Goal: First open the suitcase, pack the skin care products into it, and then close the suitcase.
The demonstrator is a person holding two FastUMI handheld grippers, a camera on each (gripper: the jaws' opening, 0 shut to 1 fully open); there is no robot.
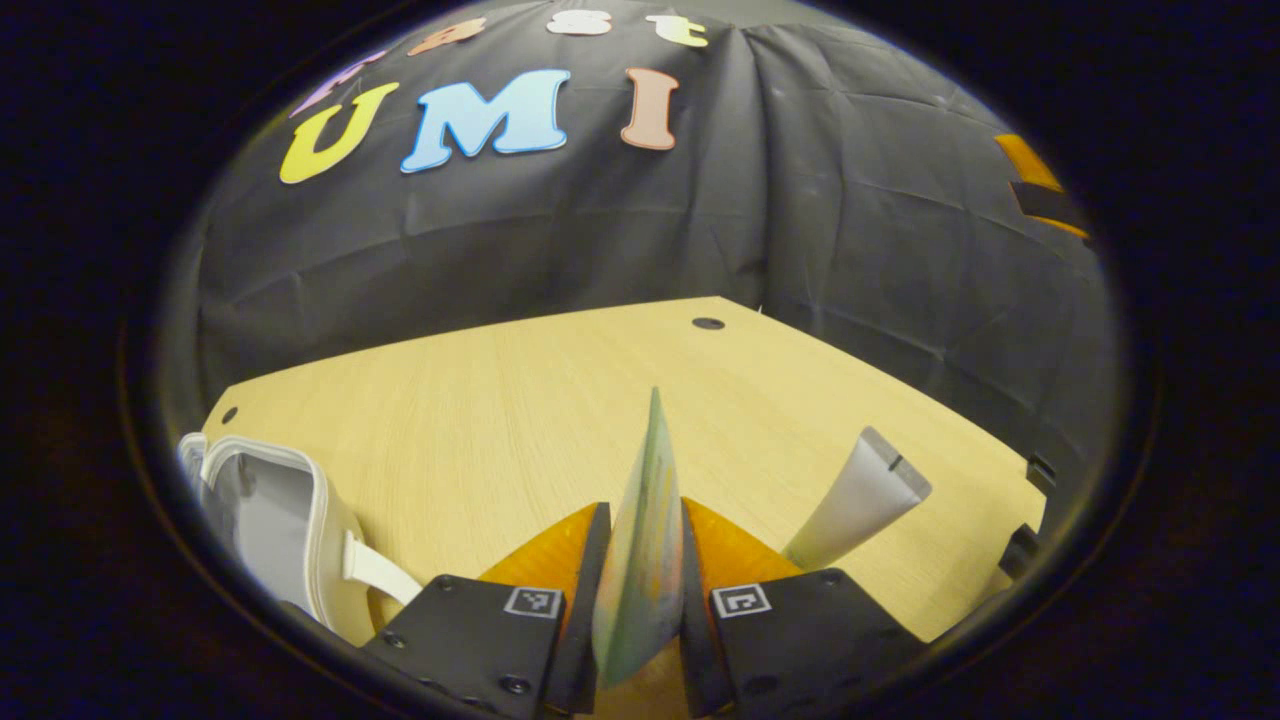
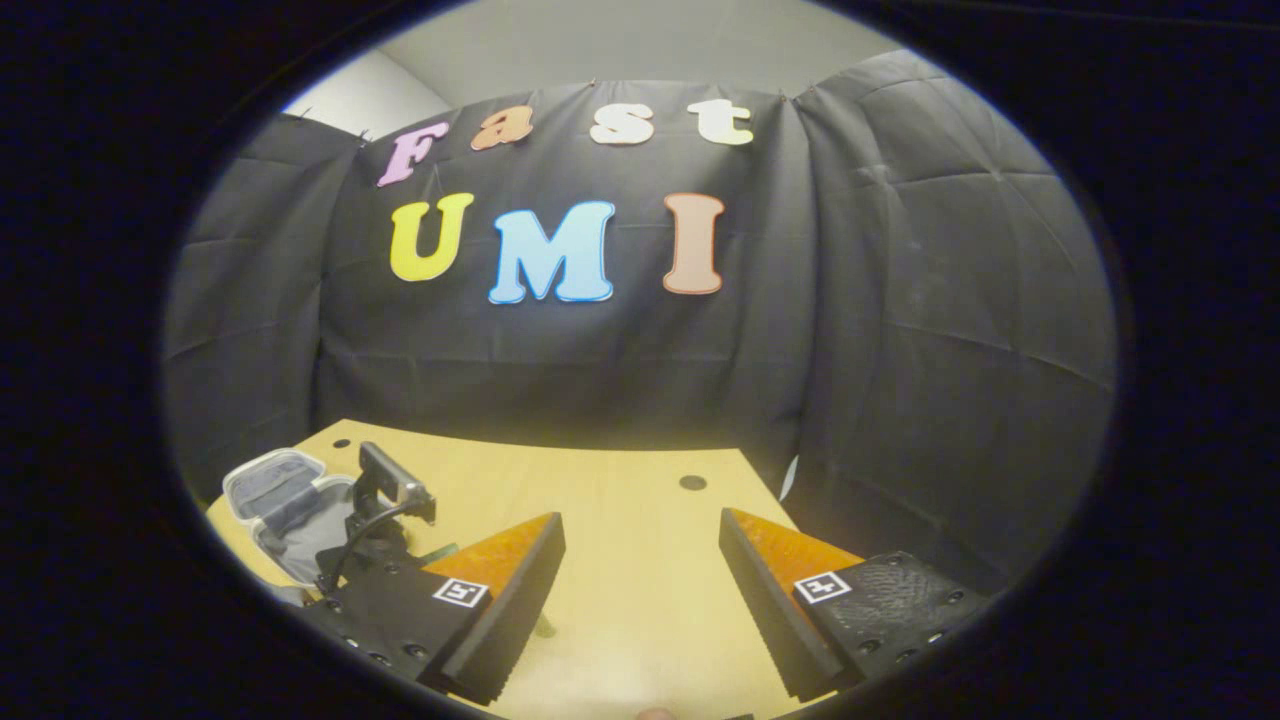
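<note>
My left gripper [image 1: 645, 512] is shut on a thin, flat, pastel-coloured skin care packet [image 1: 650, 450], held edge-on and upright above the wooden table [image 1: 500, 400]. An open white suitcase [image 1: 270, 510] with a grey lining and a white strap lies at the lower left of the left gripper view. A silver-grey tube [image 1: 860, 495] lies on the table to the right of the fingers. My right gripper [image 2: 640, 520] stands open over the table with nothing between its fingers. In the right gripper view the suitcase [image 2: 270, 490] lies open at the far left.
The body of the other gripper [image 2: 392, 485] rises between the suitcase and my right fingers. Black cloth walls close the table's far and right edges. A small round hole [image 1: 708, 323] sits near the far corner of the table.
</note>
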